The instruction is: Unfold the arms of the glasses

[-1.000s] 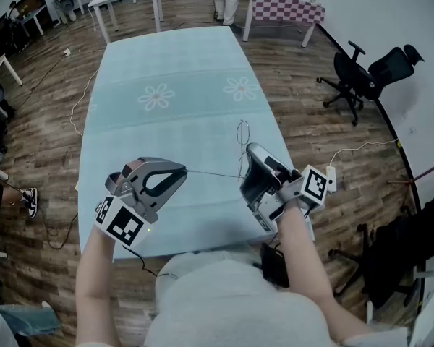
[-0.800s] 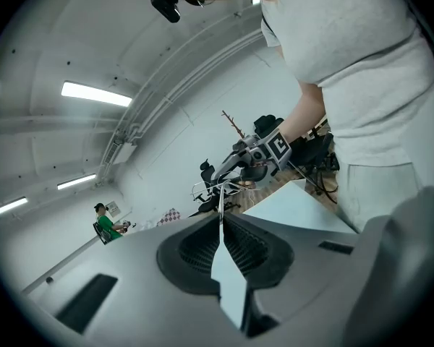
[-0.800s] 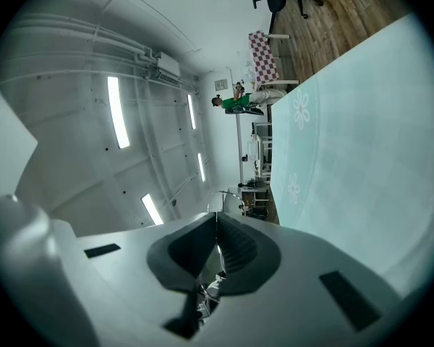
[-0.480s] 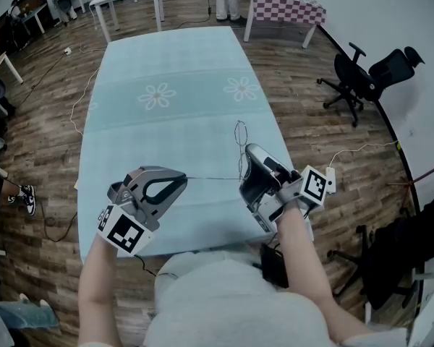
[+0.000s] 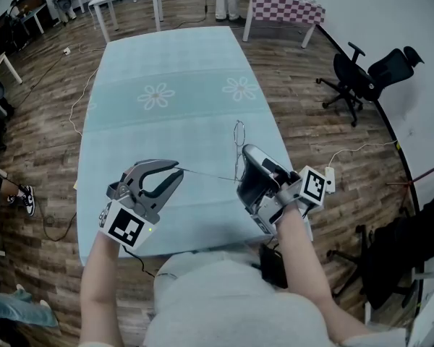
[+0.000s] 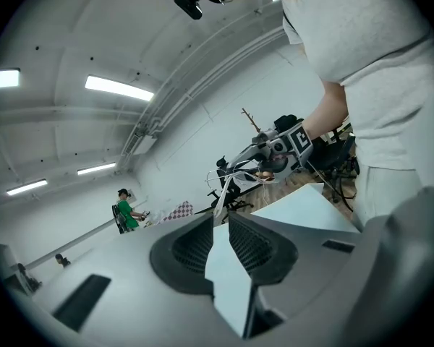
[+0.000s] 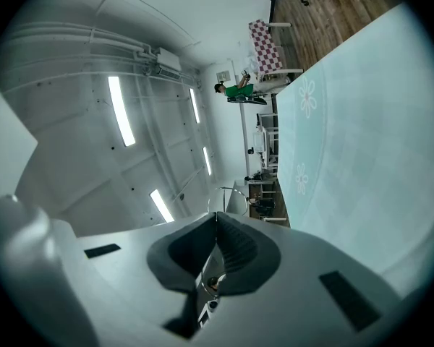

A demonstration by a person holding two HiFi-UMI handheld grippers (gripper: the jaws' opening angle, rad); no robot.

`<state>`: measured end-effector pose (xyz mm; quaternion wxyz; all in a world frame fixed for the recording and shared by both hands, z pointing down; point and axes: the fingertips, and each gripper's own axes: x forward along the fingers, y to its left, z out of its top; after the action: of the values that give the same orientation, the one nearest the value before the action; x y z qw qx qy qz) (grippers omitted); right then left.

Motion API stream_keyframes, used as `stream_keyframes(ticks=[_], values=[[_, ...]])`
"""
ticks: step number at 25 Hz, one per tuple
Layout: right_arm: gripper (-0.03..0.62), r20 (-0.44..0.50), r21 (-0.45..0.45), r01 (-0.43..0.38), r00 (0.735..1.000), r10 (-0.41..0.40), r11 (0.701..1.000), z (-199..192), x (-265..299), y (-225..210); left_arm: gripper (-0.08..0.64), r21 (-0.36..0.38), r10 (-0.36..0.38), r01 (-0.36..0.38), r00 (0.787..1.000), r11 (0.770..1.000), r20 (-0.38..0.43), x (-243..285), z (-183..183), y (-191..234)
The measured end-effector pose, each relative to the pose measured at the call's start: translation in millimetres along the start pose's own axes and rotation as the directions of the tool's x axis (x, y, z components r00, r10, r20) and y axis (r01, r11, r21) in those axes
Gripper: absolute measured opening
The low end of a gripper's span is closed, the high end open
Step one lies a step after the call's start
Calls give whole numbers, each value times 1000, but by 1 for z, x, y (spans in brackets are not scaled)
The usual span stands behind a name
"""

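One pair of glasses (image 5: 237, 147) hangs over the one table (image 5: 166, 63), at about 5 o'clock on its top, close to the right edge. Of the two grippers, the right gripper (image 5: 244, 154) pinches the frame tight. The left gripper (image 5: 178, 170), at 7 o'clock, has just been opening its jaws, and the tip of the outstretched arm (image 5: 206, 173) lies between them unpressed. The table runs on widely toward 12 o'clock.

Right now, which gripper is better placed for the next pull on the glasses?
Left. The left gripper has just been opening, jaws loose round the unfolded arm; the right gripper is clamped on the glasses.
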<state>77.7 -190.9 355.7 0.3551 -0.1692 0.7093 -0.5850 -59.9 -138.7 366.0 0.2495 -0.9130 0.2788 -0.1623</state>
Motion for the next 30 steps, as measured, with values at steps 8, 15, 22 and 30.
stream_keyframes(ticks=[8,15,22,30], values=[[9,2,13,-23,1000,23,1000,0,-1,2,144,-76,28,-29,1000,997,-11,3,-10,2],[11,27,42,-32,999,31,999,2,-1,-1,144,-194,48,-42,998,980,30,8,-13,-6],[11,62,83,-48,997,43,995,4,-3,-2,125,-232,58,-38,995,972,81,23,-2,-21],[11,83,106,-62,995,54,992,6,-4,-1,107,-297,57,-12,988,955,143,38,11,-35]])
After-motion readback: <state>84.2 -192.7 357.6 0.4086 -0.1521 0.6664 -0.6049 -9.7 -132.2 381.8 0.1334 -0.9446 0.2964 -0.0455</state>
